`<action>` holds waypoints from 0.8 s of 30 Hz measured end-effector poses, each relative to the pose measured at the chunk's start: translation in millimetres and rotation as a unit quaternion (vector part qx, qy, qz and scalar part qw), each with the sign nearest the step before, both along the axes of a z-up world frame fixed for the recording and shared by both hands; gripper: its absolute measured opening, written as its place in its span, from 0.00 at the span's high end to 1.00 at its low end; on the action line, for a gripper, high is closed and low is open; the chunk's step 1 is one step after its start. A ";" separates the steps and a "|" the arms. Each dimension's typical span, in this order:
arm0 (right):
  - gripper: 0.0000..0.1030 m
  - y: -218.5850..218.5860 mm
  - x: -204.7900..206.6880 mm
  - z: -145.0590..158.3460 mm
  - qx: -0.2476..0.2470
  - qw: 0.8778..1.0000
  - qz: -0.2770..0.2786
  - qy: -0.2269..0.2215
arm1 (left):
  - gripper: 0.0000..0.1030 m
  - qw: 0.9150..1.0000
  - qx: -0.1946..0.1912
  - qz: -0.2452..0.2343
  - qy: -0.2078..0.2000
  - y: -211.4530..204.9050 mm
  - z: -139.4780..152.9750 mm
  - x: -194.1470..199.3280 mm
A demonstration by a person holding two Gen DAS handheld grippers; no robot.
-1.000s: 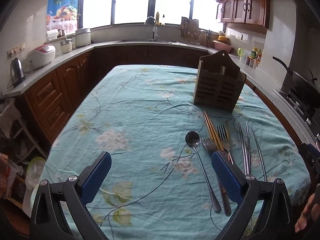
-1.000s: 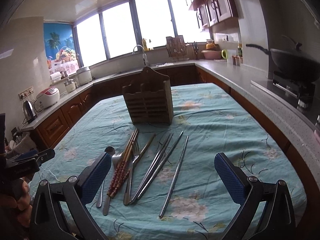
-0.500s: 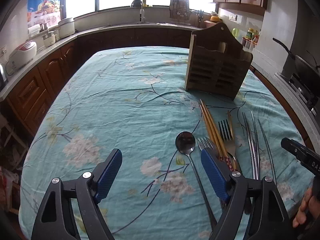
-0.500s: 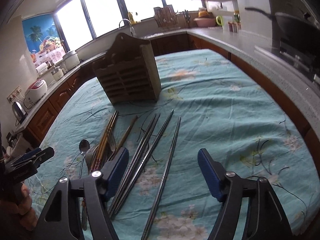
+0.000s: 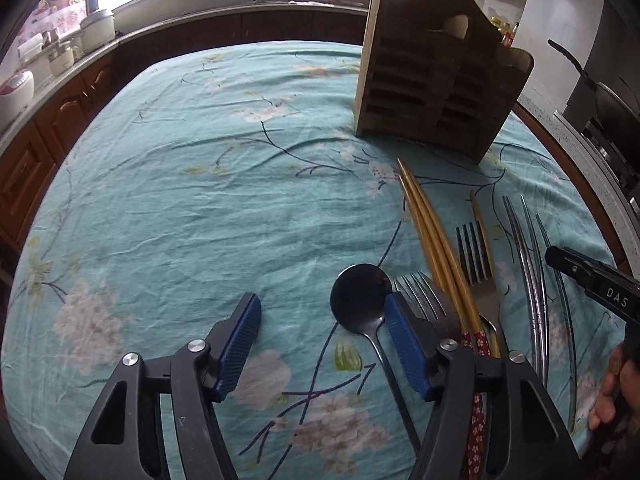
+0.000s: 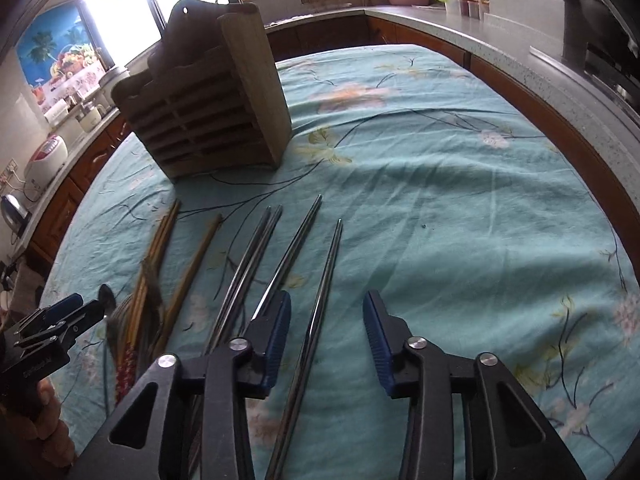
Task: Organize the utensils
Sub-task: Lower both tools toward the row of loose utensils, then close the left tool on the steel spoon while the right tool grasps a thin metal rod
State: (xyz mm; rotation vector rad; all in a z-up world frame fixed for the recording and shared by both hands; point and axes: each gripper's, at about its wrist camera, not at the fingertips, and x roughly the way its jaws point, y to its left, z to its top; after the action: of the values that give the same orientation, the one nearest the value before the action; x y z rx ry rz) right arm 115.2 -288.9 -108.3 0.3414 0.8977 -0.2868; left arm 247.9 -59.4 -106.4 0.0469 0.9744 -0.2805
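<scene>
A wooden utensil holder (image 5: 436,80) stands upright on the teal floral tablecloth; it also shows in the right wrist view (image 6: 208,100). In front of it lie a metal spoon (image 5: 362,296), two forks (image 5: 476,256), wooden chopsticks (image 5: 432,236) and several steel chopsticks (image 5: 528,264). My left gripper (image 5: 320,328) is open, low over the cloth, its right finger beside the spoon's bowl. My right gripper (image 6: 326,328) is open, its jaws either side of the rightmost steel chopstick (image 6: 320,308). Neither holds anything.
The tablecloth (image 5: 200,200) covers an oval table ringed by kitchen counters with a rice cooker (image 6: 46,156), a sink and a pan (image 5: 608,100) on a stove at the right. The other gripper shows at each view's edge (image 5: 592,280) (image 6: 52,328).
Both grippers have moved forward and down toward the utensils. Both jaws have narrowed but remain open. The right gripper now straddles a steel chopstick.
</scene>
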 end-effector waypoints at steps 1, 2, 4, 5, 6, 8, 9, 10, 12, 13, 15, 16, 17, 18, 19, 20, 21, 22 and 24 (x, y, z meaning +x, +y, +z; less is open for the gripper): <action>0.65 0.8 2.8 0.3 -0.006 1.000 0.003 0.006 | 0.40 1.000 0.001 -0.003 -0.002 -2.3 -1.8 1.9; 0.65 1.7 5.6 -0.1 -0.008 1.000 0.005 0.007 | 0.41 1.000 0.000 -0.005 -0.004 -4.4 -3.1 3.6; 0.67 3.7 10.6 -0.9 -0.020 1.000 0.012 0.013 | 0.49 1.000 -0.002 -0.010 -0.008 -7.8 -5.2 5.5; 0.70 5.3 11.8 -1.5 -0.030 0.999 0.013 0.017 | 0.58 1.000 -0.002 -0.012 -0.009 -8.4 -4.9 4.3; 0.73 5.7 13.2 -2.2 -0.034 0.999 0.015 0.018 | 0.67 1.000 -0.002 -0.017 -0.011 -10.4 -5.8 4.9; 0.82 7.6 14.7 -3.4 -0.050 0.998 0.018 0.021 | 0.82 0.999 -0.015 -0.029 -0.008 -12.2 -7.3 5.9; 0.89 8.1 15.0 -4.1 -0.055 0.998 0.019 0.023 | 0.87 0.999 -0.022 -0.034 -0.005 -12.1 -7.2 5.9; 0.91 7.6 15.5 -4.4 -0.056 0.998 0.021 0.023 | 0.89 0.999 -0.029 -0.038 -0.003 -13.2 -8.3 7.4; 0.92 5.7 14.7 -5.4 -0.051 0.998 0.021 0.019 | 0.96 0.998 -0.039 -0.045 -0.002 -11.0 -6.9 6.6; 0.92 4.0 15.2 -5.3 -0.048 0.998 0.020 0.019 | 0.97 0.998 -0.046 -0.047 0.000 -9.2 -6.0 6.7; 0.95 0.6 12.6 -5.5 -0.028 0.999 0.022 0.010 | 0.98 0.997 -0.056 -0.047 0.002 -5.0 -4.3 6.6; 0.95 0.1 11.7 -5.1 -0.021 0.999 0.023 0.007 | 0.98 0.997 -0.061 -0.046 0.000 -2.3 -3.0 6.3; 0.95 -0.3 10.5 -4.6 -0.014 1.000 0.023 0.004 | 0.98 0.997 -0.064 -0.044 -0.002 0.8 -0.1 4.6; 0.95 -0.9 8.4 -3.4 -0.008 1.000 0.023 0.000 | 0.98 0.997 -0.067 -0.043 -0.005 4.1 3.5 2.2; 0.95 -0.7 6.4 -1.9 -0.005 1.000 0.024 -0.004 | 0.98 0.997 -0.070 -0.042 -0.007 6.5 6.5 0.0; 0.95 0.0 4.5 0.1 -0.004 1.000 0.026 -0.008 | 0.98 0.996 -0.075 -0.041 -0.011 9.8 11.7 -4.9; 0.95 0.8 3.3 1.5 0.000 1.000 0.026 -0.012 | 0.98 0.996 -0.078 -0.041 -0.015 12.9 16.5 -9.3; 0.95 0.7 1.4 3.7 0.007 0.999 0.026 -0.018 | 0.98 0.996 -0.079 -0.042 -0.019 15.2 20.5 -12.5; 0.95 2.2 -2.1 9.3 0.010 0.999 0.027 -0.027 | 0.98 0.995 -0.081 -0.042 -0.030 19.5 29.8 -20.1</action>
State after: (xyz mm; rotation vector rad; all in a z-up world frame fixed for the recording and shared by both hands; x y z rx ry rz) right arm 113.1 -286.7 -98.9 0.3408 0.8563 -0.2187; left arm 227.8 -39.8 -76.6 -0.0520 0.8879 -0.4315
